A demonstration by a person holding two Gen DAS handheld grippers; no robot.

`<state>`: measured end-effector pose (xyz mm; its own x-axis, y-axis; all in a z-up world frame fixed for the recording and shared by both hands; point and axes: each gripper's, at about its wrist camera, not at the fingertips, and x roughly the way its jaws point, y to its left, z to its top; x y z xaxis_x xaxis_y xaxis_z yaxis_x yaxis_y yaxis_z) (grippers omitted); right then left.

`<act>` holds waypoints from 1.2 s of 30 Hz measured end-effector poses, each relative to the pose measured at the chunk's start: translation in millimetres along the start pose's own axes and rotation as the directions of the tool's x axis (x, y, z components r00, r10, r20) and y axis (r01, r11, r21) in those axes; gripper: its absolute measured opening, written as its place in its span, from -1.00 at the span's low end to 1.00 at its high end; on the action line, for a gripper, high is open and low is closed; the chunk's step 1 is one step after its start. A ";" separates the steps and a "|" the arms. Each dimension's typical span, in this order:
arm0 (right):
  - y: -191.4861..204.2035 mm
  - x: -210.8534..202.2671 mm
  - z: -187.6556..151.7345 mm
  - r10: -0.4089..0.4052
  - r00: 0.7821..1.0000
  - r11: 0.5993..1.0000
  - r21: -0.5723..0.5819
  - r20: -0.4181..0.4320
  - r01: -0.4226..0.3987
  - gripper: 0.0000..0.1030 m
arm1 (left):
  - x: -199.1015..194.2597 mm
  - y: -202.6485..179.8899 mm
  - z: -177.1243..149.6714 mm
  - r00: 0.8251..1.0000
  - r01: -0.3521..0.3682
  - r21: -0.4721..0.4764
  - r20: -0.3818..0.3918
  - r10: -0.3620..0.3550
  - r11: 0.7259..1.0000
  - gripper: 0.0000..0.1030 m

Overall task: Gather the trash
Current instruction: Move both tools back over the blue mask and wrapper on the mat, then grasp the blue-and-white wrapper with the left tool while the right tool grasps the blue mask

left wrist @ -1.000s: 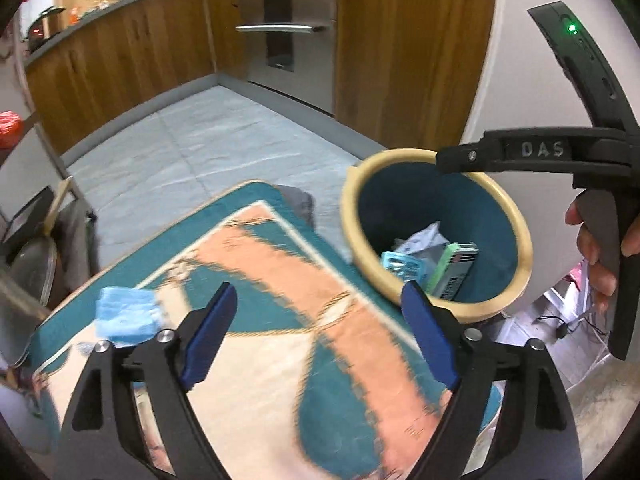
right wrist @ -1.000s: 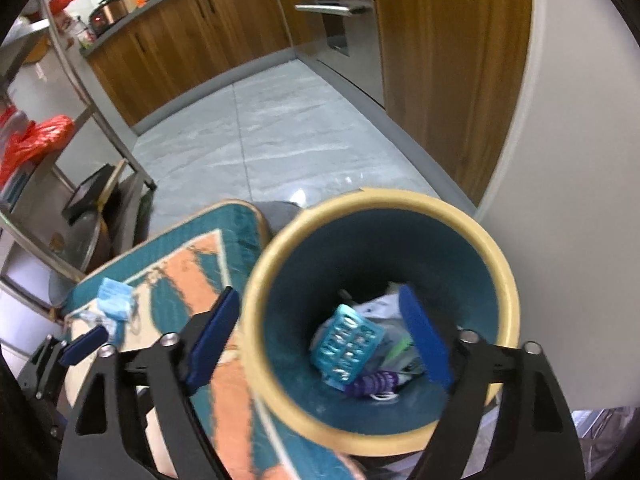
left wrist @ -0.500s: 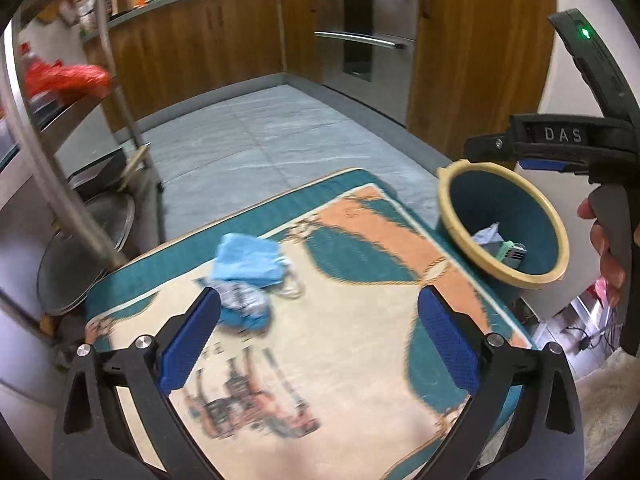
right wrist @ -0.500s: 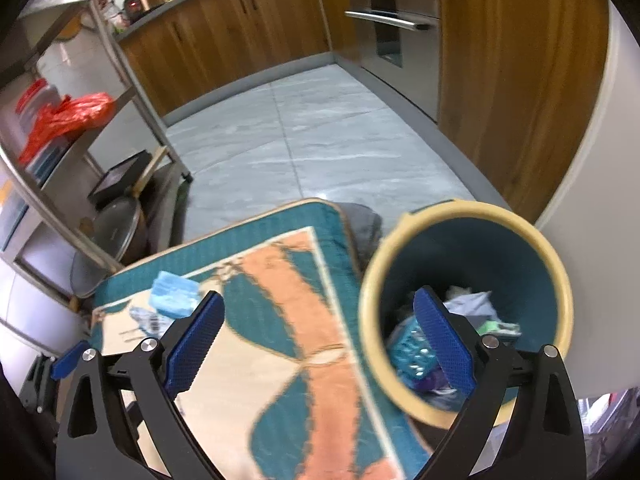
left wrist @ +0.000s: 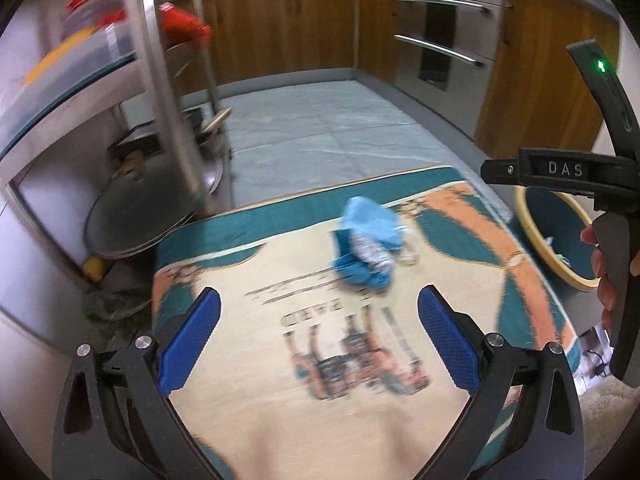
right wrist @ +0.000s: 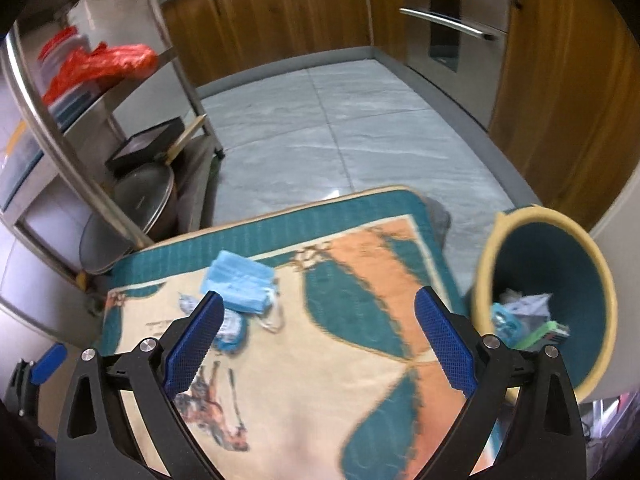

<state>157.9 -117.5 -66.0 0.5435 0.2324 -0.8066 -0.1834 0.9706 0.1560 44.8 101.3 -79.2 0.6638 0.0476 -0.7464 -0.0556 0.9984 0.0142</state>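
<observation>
A kitchen with wooden cabinets and a grey tiled floor; in front stands a table (right wrist: pixel 360 240) under a teal, orange and cream cloth. Both grippers have swung away from the bin (right wrist: pixel 600 280) toward the trash left on the cloth, so a drop-off looks finished and the next pickup is starting. The left gripper (left wrist: pixel 318 336) and right gripper (right wrist: pixel 316 338) both have jaws spread wide with nothing between them. A blue face mask (right wrist: pixel 238 282) lies on a crumpled blue-and-white wrapper (left wrist: pixel 366 262) near the table's far edge; the bin stands just beside the table's right end, already holding several pieces. Motion blur smears the pile, so what the wrapper is stays unclear. The right jaw's pad covers part of it, and the bin's contents are only partly visible.
</observation>
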 end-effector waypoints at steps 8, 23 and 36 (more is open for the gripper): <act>42.1 47.8 -2.2 0.023 0.997 0.993 -0.110 -0.075 -0.032 0.86 | 25.5 42.4 0.4 0.997 -0.041 -0.150 -0.070 0.031 0.988 0.89; -12.8 92.0 22.0 0.015 0.988 0.999 0.044 -0.155 -0.009 0.86 | 100.9 -28.4 31.7 0.988 0.044 -0.038 -0.145 -0.049 0.998 0.62; 12.2 119.4 24.1 0.114 0.975 0.993 -0.020 -0.193 -0.120 0.83 | 129.6 -4.5 38.7 0.959 0.138 -0.108 -0.234 -0.160 0.985 -0.72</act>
<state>240.3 -76.4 -146.6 0.3507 0.3246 -0.8784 -0.2634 0.9343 0.2401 159.9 104.2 -150.2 0.4710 -0.1215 -0.8737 -0.0438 0.9860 -0.1607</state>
